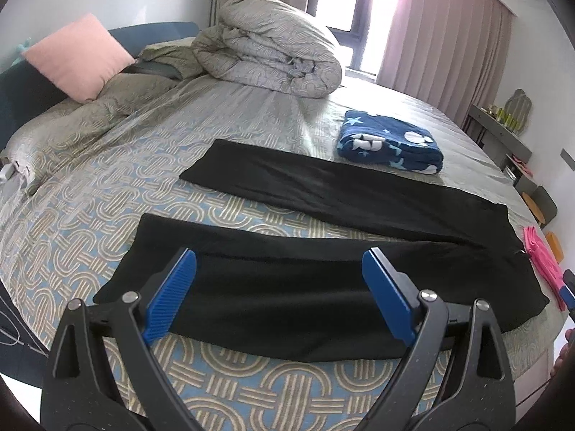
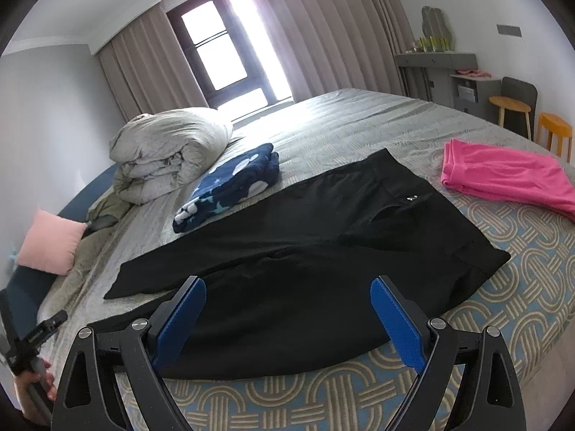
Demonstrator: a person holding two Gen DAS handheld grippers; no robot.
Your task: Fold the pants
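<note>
Blue ribbed pads line the left gripper, jaws spread wide and holding nothing, poised above the near leg of black pants. The right gripper hangs likewise wide and empty over the same garment, nearer its waistband end. The pants lie flat across a bed dressed in a blue-and-beige interlocking-arch sheet, legs parted in a shallow V.

Beyond them sit a folded navy star-print blanket, a rolled grey duvet and a pink pillow against the dark headboard. A pink garment lies just beside the waistband. Curtains flank a bright window; a grey dresser and wooden stools line the far wall.

At the right view's lower left edge, the left gripper's frame and the hand holding it show only partly.
</note>
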